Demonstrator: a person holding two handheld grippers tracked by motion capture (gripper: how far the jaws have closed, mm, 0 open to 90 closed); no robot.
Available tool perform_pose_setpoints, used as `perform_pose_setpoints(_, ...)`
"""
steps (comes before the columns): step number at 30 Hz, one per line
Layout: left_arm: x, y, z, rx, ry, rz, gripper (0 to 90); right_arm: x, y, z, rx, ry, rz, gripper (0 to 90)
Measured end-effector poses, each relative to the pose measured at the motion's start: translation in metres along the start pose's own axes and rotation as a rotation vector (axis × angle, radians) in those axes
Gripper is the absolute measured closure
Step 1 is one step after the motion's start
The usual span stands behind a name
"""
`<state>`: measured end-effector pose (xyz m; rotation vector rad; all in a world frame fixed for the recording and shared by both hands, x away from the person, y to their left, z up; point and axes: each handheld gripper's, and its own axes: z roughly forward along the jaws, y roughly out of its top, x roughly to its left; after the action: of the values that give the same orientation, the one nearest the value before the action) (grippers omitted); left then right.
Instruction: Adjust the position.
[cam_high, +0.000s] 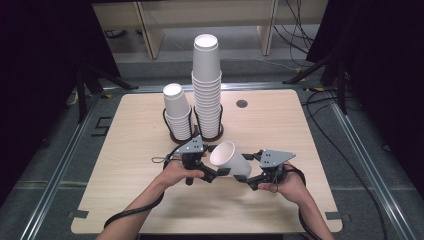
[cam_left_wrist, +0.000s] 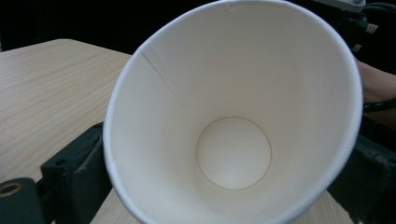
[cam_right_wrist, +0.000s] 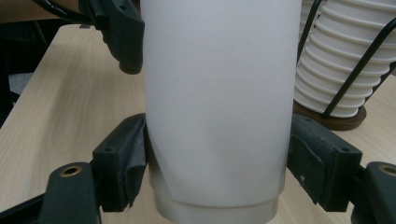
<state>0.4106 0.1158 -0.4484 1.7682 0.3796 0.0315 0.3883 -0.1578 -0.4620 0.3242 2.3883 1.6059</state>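
Paper cup (cam_high: 231, 158) tilted in air between both grippers, above table (cam_high: 125, 190). Right gripper (cam_right_wrist: 215, 172) jaws pinch wall near base; left gripper (cam_left_wrist: 224, 186) jaws flank rim end, apparently pinching too. Looks like handover. Cup stacks (cam_high: 206, 90) in wire holders just beyond fingertips.

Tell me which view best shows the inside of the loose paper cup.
The left gripper view: it looks straight into the paper cup, showing its seam and round bottom. The high view shows the cup tilted between both grippers, with little of its inside. The right gripper view shows its outer wall and base.
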Motion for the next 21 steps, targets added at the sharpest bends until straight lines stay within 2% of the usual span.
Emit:
perform_pose_setpoints(1,-0.0002,0.0001,-0.0001,-0.003,0.0,0.002,6.0,-0.0007,0.0,0.0,-0.002,-0.004,-0.011,25.6)
perform_pose_setpoints(6,-0.0006,0.0001,0.0,-0.008,-0.005,0.01,7.4,0.0,-0.0005,-0.0002,0.006,0.006,0.019,25.3)
perform_pose_setpoints(7,-0.0009,0.0,-0.0001,-0.009,-0.002,0.017,7.9,-0.0012,-0.0004,-0.0005,0.007,0.005,0.003,25.2)
perform_pose_setpoints(8,-0.0009,-0.0004,0.0008,-0.022,-0.011,0.019,8.2,0.0,-0.001,-0.0001,0.009,0.006,0.018,25.1)
perform_pose_setpoints(9,-0.0014,0.0001,-0.0004,-0.011,-0.003,0.027,8.7,-0.0016,-0.0011,0.0007,0.005,0.01,-0.002,25.1)
perform_pose_setpoints(10,-0.0019,0.0001,-0.0007,-0.009,0.0,0.029,9.1,-0.0002,-0.0014,0.0006,0.012,0.018,0.028,25.0)
perform_pose_setpoints(13,-0.0033,0.0,-0.0002,-0.022,-0.003,0.042,10.2,-0.0001,-0.0016,0.0013,0.019,0.02,0.03,24.7)
perform_pose_setpoints(15,-0.0048,0.001,-0.0012,-0.011,0.005,0.06,11.2,-0.0004,-0.0018,0.0028,0.009,0.016,0.019,24.6)
perform_pose_setpoints(16,-0.0052,0.0012,-0.0008,-0.017,0.002,0.064,11.7,0.0007,-0.0017,0.0029,0.019,0.021,0.036,24.5)
perform_pose_setpoints(20,-0.0062,0.0031,-0.0027,-0.009,0.002,0.084,13.5,0.0008,-0.0006,0.0031,0.027,0.025,0.029,24.2)
perform_pose_setpoints(21,-0.0066,0.0038,-0.0034,-0.002,0.004,0.089,13.9,-0.0005,-0.0004,0.0039,0.02,0.025,0.005,24.2)
